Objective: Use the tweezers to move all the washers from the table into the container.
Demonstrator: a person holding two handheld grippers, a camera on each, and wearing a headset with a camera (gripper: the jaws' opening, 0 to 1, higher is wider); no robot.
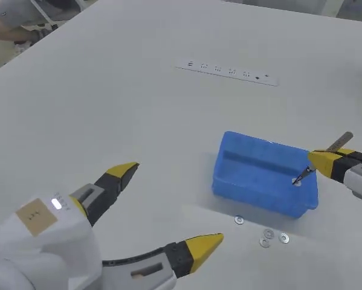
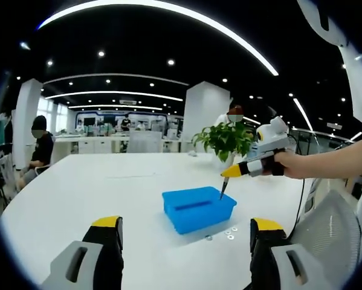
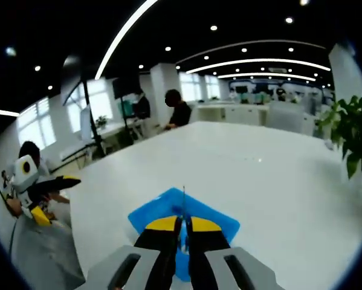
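A: Gripper states?
B: Right gripper (image 3: 182,226) is clamped almost closed on the tweezers (image 1: 303,175), whose tips are held over the right end of the blue container (image 1: 253,190). A washer at the tips can't be confirmed. Left gripper (image 1: 162,208) is spread wide, nothing held.
A: Washers (image 1: 268,234)?
B: Four are seen on the table (image 1: 138,109), clustered just in front of the container.
A: Risks?
B: A flat washer could be flicked away if pinched off-edge. The container could be nudged by the tweezers.

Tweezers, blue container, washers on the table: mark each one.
tweezers (image 1: 303,176), head view, on the dark shaft near the tips.
blue container (image 1: 253,190), head view, on its near outer wall.
washers (image 1: 239,220), head view, on the leftmost one on the table.
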